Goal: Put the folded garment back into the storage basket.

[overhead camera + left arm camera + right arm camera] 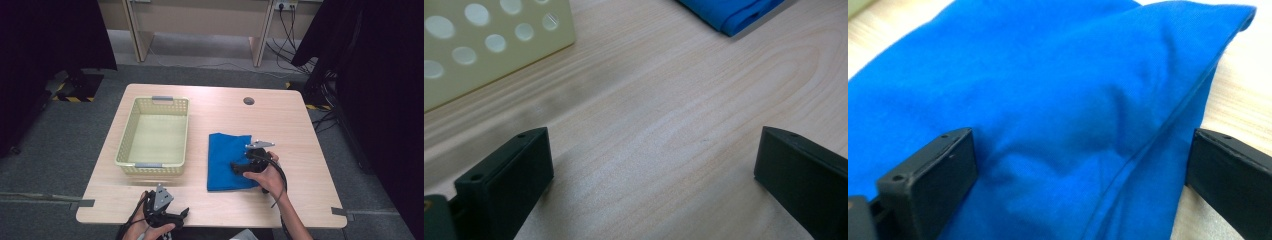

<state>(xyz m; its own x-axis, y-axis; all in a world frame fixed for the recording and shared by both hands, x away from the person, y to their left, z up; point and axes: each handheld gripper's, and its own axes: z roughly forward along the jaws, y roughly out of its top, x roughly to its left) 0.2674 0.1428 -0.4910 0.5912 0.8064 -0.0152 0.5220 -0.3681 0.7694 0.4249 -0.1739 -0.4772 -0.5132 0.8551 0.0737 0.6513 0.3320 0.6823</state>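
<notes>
A folded blue cloth lies on the wooden table, right of centre. My right gripper rests over the cloth's right edge, pointing left, held by a hand. In the right gripper view the blue cloth spreads between and beyond the two wide-apart jaws, whose gripper is open, one jaw over the fabric and one past its hem. My left gripper sits low at the table's front edge, open, with bare wood between its jaws.
A pale yellow perforated basket with grey handles stands empty on the table's left half; its wall shows in the left gripper view. A round cable hole sits near the far edge. Dark curtains flank the table.
</notes>
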